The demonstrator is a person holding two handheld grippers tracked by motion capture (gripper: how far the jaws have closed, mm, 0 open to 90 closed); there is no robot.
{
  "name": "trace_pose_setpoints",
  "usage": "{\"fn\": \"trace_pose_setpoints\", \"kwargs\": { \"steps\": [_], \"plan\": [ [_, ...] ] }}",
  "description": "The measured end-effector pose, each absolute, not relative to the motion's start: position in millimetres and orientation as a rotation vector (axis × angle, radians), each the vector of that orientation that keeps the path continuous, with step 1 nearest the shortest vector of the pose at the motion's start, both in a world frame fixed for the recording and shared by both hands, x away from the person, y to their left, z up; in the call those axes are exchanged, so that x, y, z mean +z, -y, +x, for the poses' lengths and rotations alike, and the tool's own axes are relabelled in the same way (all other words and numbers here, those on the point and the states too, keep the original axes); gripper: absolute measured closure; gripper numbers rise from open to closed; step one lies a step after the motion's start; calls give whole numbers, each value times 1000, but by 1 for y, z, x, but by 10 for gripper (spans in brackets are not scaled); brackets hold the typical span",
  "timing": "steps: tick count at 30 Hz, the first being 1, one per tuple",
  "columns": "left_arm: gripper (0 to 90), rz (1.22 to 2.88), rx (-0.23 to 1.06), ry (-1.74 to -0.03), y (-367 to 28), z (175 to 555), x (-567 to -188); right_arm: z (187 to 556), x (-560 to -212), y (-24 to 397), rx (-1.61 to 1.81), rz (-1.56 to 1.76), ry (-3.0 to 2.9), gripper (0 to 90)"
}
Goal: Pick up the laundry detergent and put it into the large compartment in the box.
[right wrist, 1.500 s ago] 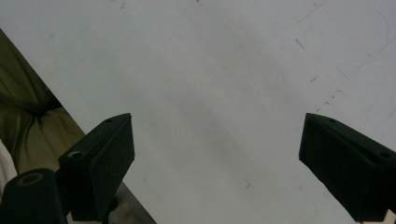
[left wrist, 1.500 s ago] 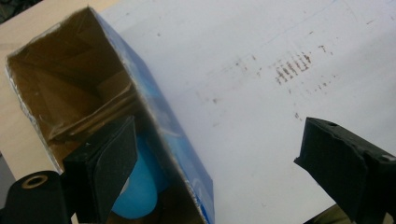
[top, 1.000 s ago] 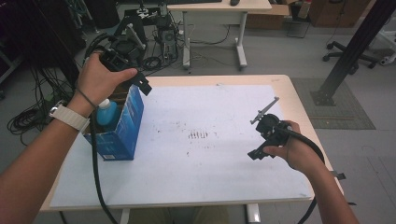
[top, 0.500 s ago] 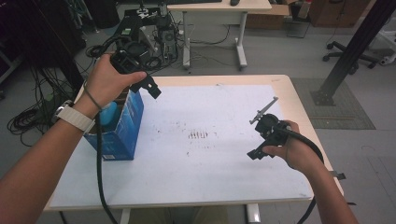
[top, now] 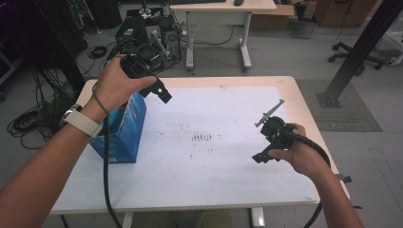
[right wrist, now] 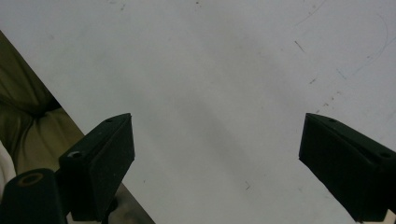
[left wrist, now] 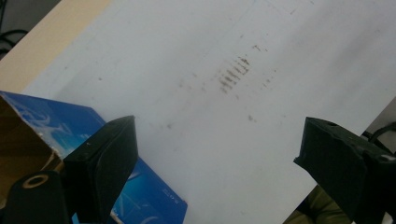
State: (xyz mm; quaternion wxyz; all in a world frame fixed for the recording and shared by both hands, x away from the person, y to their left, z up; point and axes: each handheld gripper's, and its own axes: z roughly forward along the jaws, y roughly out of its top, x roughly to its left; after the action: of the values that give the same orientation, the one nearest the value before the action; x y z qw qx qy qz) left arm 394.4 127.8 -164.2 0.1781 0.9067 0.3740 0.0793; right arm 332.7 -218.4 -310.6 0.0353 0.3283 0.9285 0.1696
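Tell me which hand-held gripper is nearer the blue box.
Left. The left hand-held gripper hangs just above the blue box's top edge; the right hand-held gripper sits far across the table.

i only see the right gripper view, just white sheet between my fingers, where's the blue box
Observer: The blue box stands on the left side of the table, just under the left gripper.
Operator: is the box open
Observer: Yes, the left gripper view shows its open top and brown inside.
Operator: left one holding anything
Observer: No, its fingers stand wide apart over the white sheet, with nothing between them.
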Motion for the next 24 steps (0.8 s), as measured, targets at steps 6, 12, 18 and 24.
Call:
{"fn": "trace_pose_setpoints", "kwargs": {
  "steps": [6, 12, 18, 24],
  "plan": [
    [120, 2594, 224, -1001, -117, 391, -171, 332, -311, 220, 524, 1023, -2845, 106],
    [116, 2620, 196, -948, -107, 387, -179, 332, -310, 221, 536, 1019, -2841, 106],
    [117, 2643, 190, -905, -101, 383, -183, 331, -311, 221, 536, 1020, -2843, 106],
    [116, 2650, 187, -880, -97, 380, -186, 330, -311, 222, 538, 1024, -2839, 106]
  ]
}}
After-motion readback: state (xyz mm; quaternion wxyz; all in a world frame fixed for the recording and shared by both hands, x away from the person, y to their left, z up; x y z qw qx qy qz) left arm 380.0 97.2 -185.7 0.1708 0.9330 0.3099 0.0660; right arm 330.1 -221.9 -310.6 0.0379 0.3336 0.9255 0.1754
